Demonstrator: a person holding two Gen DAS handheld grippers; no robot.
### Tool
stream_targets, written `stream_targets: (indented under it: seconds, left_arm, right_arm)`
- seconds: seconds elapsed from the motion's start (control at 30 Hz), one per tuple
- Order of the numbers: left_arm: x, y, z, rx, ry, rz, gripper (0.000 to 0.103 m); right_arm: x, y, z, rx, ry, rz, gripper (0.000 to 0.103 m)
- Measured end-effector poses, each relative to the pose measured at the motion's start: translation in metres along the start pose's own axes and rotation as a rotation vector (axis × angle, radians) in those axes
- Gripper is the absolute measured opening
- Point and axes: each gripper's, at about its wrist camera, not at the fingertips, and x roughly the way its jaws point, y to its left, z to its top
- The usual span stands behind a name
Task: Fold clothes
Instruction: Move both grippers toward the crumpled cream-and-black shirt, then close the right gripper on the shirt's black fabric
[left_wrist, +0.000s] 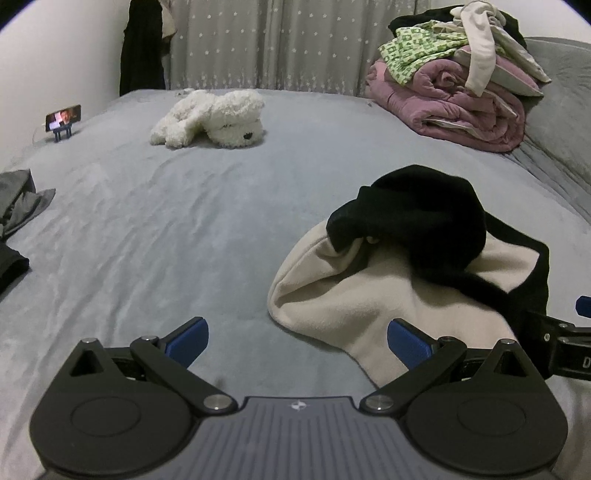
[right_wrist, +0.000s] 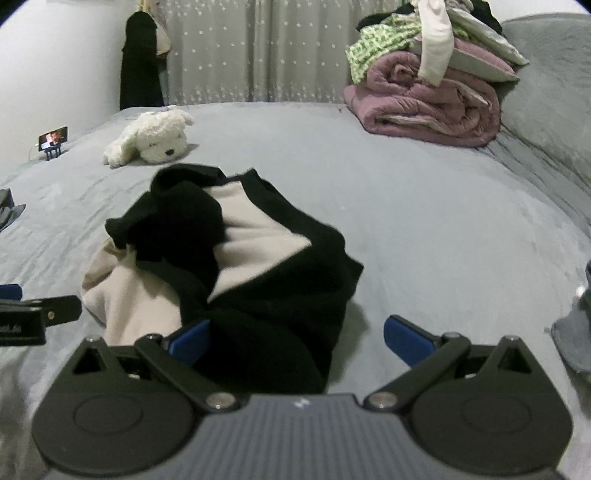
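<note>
A crumpled black garment with cream fleece lining (left_wrist: 406, 266) lies in a heap on the grey bed (left_wrist: 184, 221). It also shows in the right wrist view (right_wrist: 236, 266). My left gripper (left_wrist: 297, 341) is open and empty, just left of and in front of the heap, its right finger (left_wrist: 408, 341) over the cream edge. My right gripper (right_wrist: 297, 339) is open and empty, with the black near end of the garment between its jaws. The right gripper's side (left_wrist: 561, 350) shows at the left view's right edge.
A white plush dog (left_wrist: 214, 120) lies at the back of the bed. A pile of clothes on a rolled pink quilt (left_wrist: 461, 81) stands back right. A phone on a stand (left_wrist: 62, 120) is far left. Grey and dark clothes (left_wrist: 18, 206) lie at the left edge.
</note>
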Motion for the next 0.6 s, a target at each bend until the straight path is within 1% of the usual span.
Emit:
stream_targets:
  seconds: [0.17, 0.23, 0.3, 0.37, 0.47, 0.53, 0.6]
  left_arm:
    - [0.005, -0.001, 0.008, 0.026, 0.001, 0.012, 0.103]
    - [0.008, 0.0, 0.01, 0.025, 0.009, 0.02, 0.103]
    - [0.011, 0.001, 0.011, 0.012, 0.02, 0.026, 0.103]
    - [0.015, 0.003, 0.011, -0.014, 0.045, 0.02, 0.103]
    - [0.019, 0.001, 0.012, -0.03, 0.068, 0.012, 0.103]
    - [0.021, -0.002, 0.012, -0.013, 0.063, 0.027, 0.103]
    - [0.024, -0.004, 0.013, 0.003, 0.06, 0.044, 0.103]
  right_arm:
    - [0.001, -0.002, 0.017, 0.029, -0.02, 0.082, 0.103]
    - [0.004, 0.001, 0.024, 0.01, -0.019, 0.089, 0.099]
    - [0.01, 0.004, 0.031, -0.004, 0.002, 0.106, 0.092]
    - [0.018, 0.005, 0.038, -0.017, 0.03, 0.125, 0.089]
    - [0.032, 0.007, 0.05, -0.047, 0.052, 0.122, 0.086]
    - [0.043, 0.008, 0.051, -0.046, 0.065, 0.128, 0.079]
    - [0.054, 0.008, 0.051, -0.038, 0.081, 0.138, 0.066]
